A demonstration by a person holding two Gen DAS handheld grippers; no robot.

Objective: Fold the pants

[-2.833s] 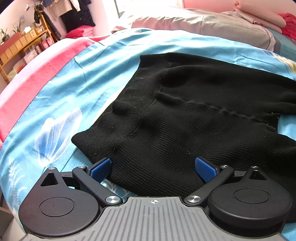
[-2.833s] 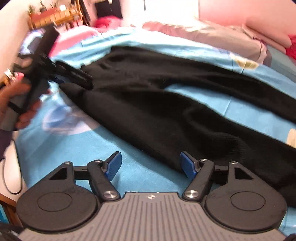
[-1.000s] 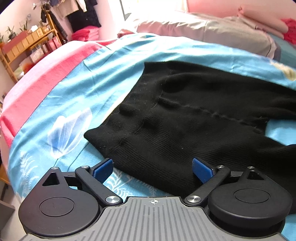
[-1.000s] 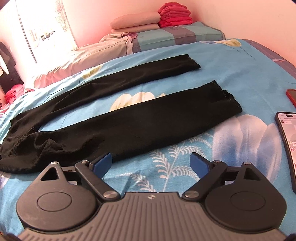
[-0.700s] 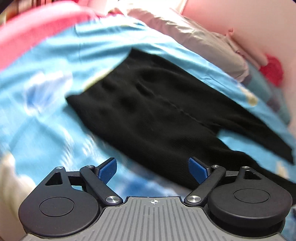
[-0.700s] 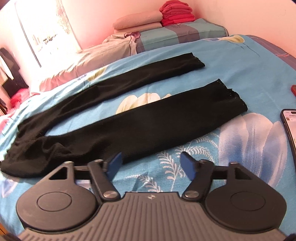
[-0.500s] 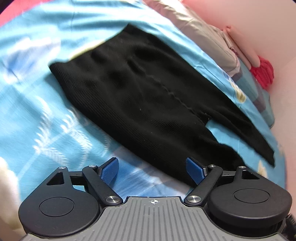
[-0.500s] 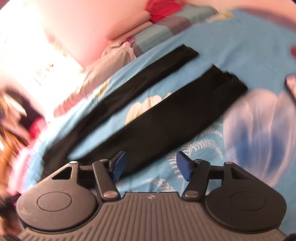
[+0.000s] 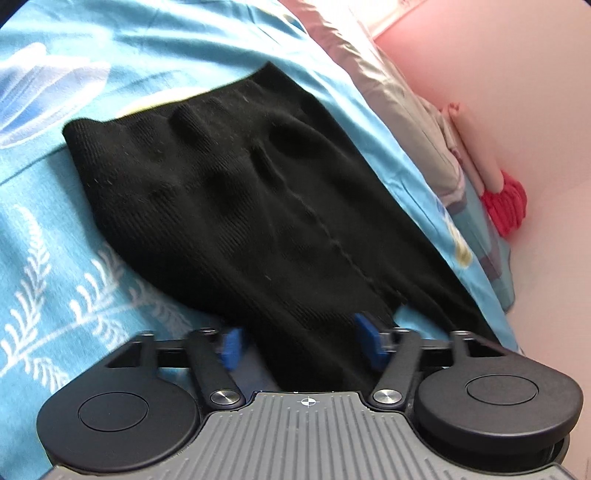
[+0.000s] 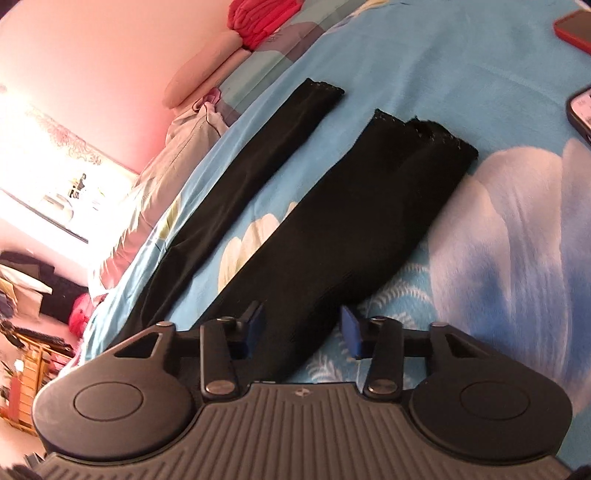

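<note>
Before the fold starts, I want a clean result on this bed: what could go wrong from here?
1. The right fingers straddle only one edge of the near leg, so a pinch may lift just one layer.
2. The waist is dimpled and rumpled, so creases could get folded in.
3. Two phones lie on the sheet near the cuffs; a swung leg could drag them.

Black ribbed knit pants point(image 9: 236, 206) lie flat, unfolded, on blue floral bedsheet point(image 10: 498, 229), waistband dimpled, two legs spread apart, near cuff seemingly slightly doubled over.
</note>
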